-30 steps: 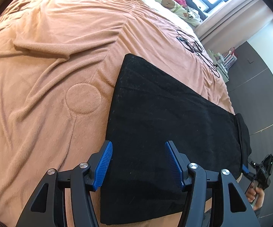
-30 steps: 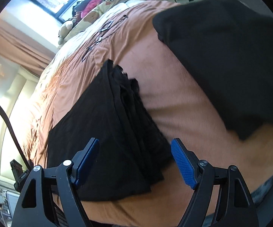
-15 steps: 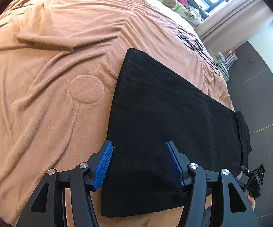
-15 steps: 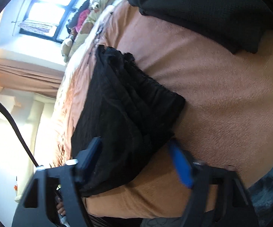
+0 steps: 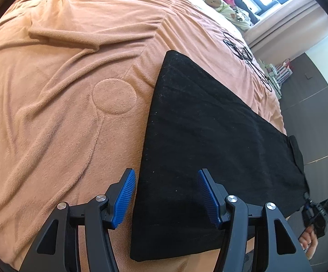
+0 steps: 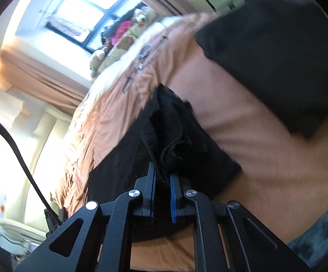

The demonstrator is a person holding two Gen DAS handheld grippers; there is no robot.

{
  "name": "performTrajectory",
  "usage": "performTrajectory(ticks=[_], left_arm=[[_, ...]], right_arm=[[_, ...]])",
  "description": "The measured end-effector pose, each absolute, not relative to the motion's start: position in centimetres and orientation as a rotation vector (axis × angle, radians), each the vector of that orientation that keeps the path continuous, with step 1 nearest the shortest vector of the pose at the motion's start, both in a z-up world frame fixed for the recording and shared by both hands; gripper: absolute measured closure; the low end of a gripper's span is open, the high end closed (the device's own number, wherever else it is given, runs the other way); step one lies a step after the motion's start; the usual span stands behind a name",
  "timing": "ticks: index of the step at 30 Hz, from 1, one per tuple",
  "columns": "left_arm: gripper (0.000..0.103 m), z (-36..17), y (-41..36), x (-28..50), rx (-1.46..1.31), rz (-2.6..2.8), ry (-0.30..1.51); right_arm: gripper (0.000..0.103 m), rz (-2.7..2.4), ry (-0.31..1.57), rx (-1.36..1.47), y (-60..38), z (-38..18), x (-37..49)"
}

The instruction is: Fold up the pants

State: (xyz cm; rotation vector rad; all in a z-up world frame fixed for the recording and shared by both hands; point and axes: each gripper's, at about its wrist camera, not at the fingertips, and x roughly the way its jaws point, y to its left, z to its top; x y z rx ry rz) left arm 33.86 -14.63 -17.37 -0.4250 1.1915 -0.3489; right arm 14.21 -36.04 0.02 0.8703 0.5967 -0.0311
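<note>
Black pants [image 5: 209, 131] lie flat and lengthwise on an orange blanket [image 5: 61, 90] on a bed. My left gripper [image 5: 166, 193] is open, hovering over the near end of the pants, its left finger over the pants' left edge. In the right wrist view my right gripper [image 6: 162, 181] is shut on a bunched edge of the pants [image 6: 175, 140] at their other end, lifting a fold of the fabric. The right gripper also shows at the far right of the left wrist view [image 5: 318, 210].
Another black cloth [image 6: 277, 52] lies on the bed to the right of the pants' end. Black cables [image 5: 245, 52] lie on the blanket farther back. Pillows and soft toys [image 5: 220, 2] sit at the head of the bed below a window.
My right gripper has closed on the end of the pants and raised a fold of it. My left gripper stayed open and shifted slightly over the near end.
</note>
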Motion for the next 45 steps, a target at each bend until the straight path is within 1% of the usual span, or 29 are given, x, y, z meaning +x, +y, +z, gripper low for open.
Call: performTrajectory(ticks=[3,7,10,17,22,24,25,26,27,28,29,34,36,38,39,43,45], left_arm=[[0.044,-17.5,-14.5,33.8,-0.431,-0.342,1.198],[0.045,-17.8,-14.1,33.9,-0.449,-0.341,1.204],[0.049,-17.9,-13.7,34.0,-0.474,-0.347,1.205],[0.053,-18.6,-13.8,34.9,-0.528,-0.388,1.214],[0.057,-19.8,-14.4,35.8,-0.57,-0.418,1.232],[0.062,-20.3,-14.5,35.9,-0.583,-0.42,1.241],[0.065,-20.6,-14.5,35.9,-0.597,-0.424,1.242],[0.068,-20.6,-14.5,36.0,-0.606,-0.422,1.238],[0.069,-20.7,-14.3,36.0,-0.616,-0.418,1.233],[0.071,-20.8,-14.2,35.9,-0.622,-0.416,1.23],[0.072,-20.9,-14.2,35.9,-0.628,-0.416,1.228],[0.072,-21.3,-13.9,35.9,-0.649,-0.424,1.228],[0.072,-21.5,-13.9,36.1,-0.657,-0.424,1.233],[0.072,-21.5,-14.1,36.2,-0.641,-0.429,1.234],[0.072,-21.5,-14.2,36.2,-0.638,-0.431,1.236],[0.072,-21.6,-13.7,36.3,-0.67,-0.439,1.245],[0.072,-21.6,-13.6,36.1,-0.667,-0.442,1.238]], right_arm=[[0.096,-0.071,0.597,0.826,-35.3,-0.6,14.6],[0.096,-0.129,0.682,0.914,-36.0,-5.9,15.5],[0.097,-0.143,0.689,0.958,-35.5,-7.8,15.5],[0.097,-0.157,0.65,0.936,-35.3,-5.7,14.8],[0.096,-0.182,0.672,0.958,-35.0,-7.1,15.8],[0.095,-0.18,0.685,1.004,-35.0,-7.9,15.7],[0.091,-0.178,0.672,1.009,-34.9,-7.8,15.4],[0.084,-0.179,0.669,1.009,-34.9,-7.5,15.0],[0.079,-0.183,0.67,1.005,-34.9,-7.1,14.9],[0.062,-0.186,0.674,0.999,-34.8,-6.9,14.6],[0.048,-0.184,0.674,1.001,-34.6,-6.8,14.3],[0.047,-0.081,0.659,1.07,-34.2,-7.7,14.3],[0.042,-0.094,0.665,1.065,-34.1,-8.3,14.8],[0.033,-0.083,0.652,1.078,-34.1,-8.7,15.1],[0.032,-0.08,0.651,1.074,-34.1,-8.8,15.3],[0.032,-0.081,0.711,1.026,-34.0,-9.1,16.1],[0.032,-0.075,0.749,1.054,-34.0,-9.0,16.0]])
